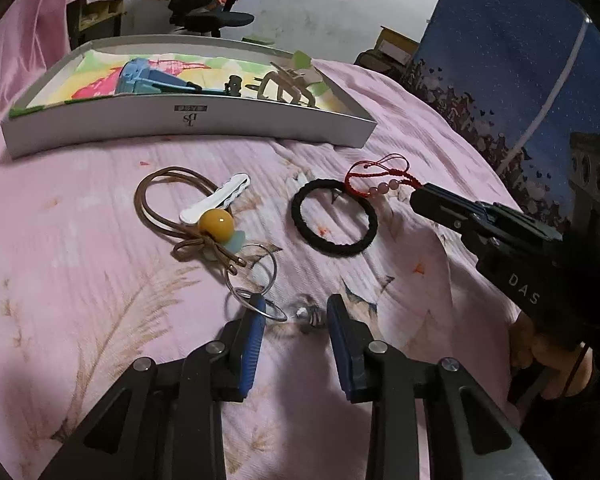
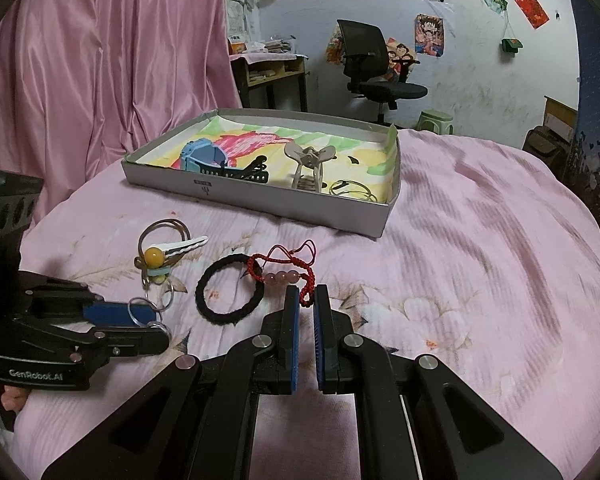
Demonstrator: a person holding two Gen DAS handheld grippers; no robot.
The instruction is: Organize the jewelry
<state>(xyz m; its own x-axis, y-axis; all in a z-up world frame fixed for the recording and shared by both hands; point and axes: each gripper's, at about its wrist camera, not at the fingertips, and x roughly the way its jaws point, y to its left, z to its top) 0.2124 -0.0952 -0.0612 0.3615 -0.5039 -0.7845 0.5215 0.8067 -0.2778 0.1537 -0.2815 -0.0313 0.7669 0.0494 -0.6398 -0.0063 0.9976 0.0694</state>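
On the pink bedspread lie a red cord bracelet with pink beads (image 2: 286,274), a black hair tie (image 2: 230,289), a brown cord with a yellow bead (image 1: 216,222), a white hair clip (image 1: 216,199) and a metal key ring (image 1: 252,270). My right gripper (image 2: 307,294) is nearly shut with the bracelet's red cord end between its fingers; it also shows in the left wrist view (image 1: 416,194). My left gripper (image 1: 296,308) is open around a small clear trinket (image 1: 308,314) by the key ring. A white box tray (image 1: 188,120) holds clips.
The tray's inside holds a blue hair claw (image 2: 202,156), a beige claw clip (image 2: 310,164), a black clip and a thin hoop (image 2: 354,191). A pink curtain hangs left. An office chair (image 2: 374,68), a desk and a green stool stand beyond the bed.
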